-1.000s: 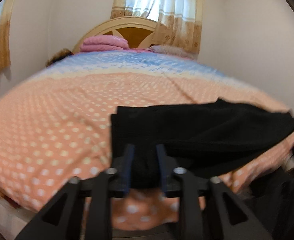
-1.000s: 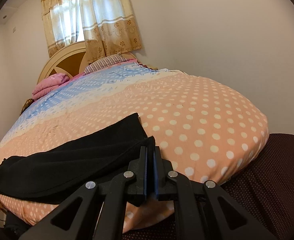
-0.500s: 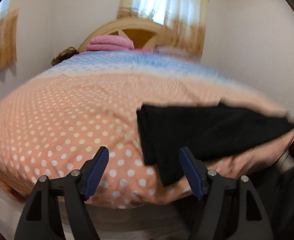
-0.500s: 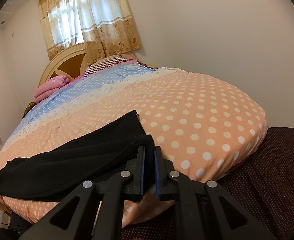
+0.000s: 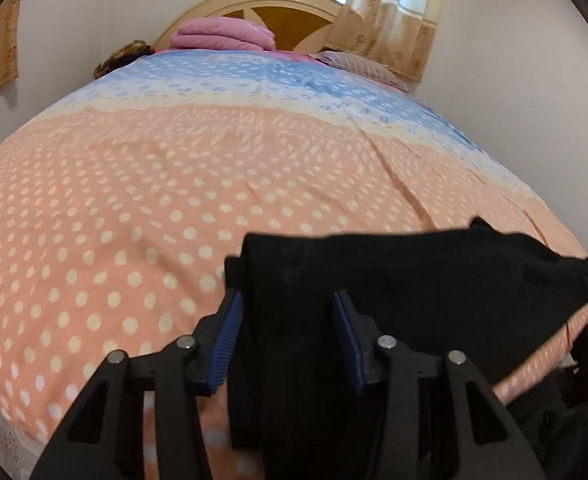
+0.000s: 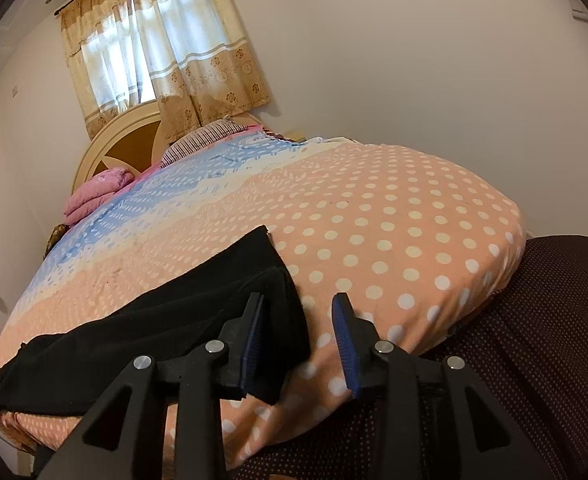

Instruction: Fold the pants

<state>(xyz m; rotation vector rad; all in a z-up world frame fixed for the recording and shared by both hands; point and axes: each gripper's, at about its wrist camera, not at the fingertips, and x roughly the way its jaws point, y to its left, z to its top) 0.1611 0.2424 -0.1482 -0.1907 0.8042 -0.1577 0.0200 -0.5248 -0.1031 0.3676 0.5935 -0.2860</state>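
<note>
The black pants (image 5: 413, 276) lie folded lengthwise along the near edge of the bed (image 5: 174, 184), one end hanging over the edge. My left gripper (image 5: 288, 312) is open, its jaws on either side of that hanging left end, not pinching it. In the right wrist view the pants (image 6: 166, 312) stretch to the left along the bed (image 6: 393, 220). My right gripper (image 6: 297, 316) is open; the right end of the pants hangs at its left finger (image 6: 254, 332), with bare bedspread between the jaws.
A pink folded blanket (image 5: 224, 34) and a striped pillow (image 5: 365, 66) lie at the headboard (image 5: 286, 4). Curtains (image 6: 162, 52) hang behind. A dark dotted cloth (image 6: 533, 360) lies right of the bed's corner. Walls stand close on both sides.
Both grippers have let go of the pants and opened. The left one opened first, swung left, and now straddles the left end. The right one opened in the last half second.
</note>
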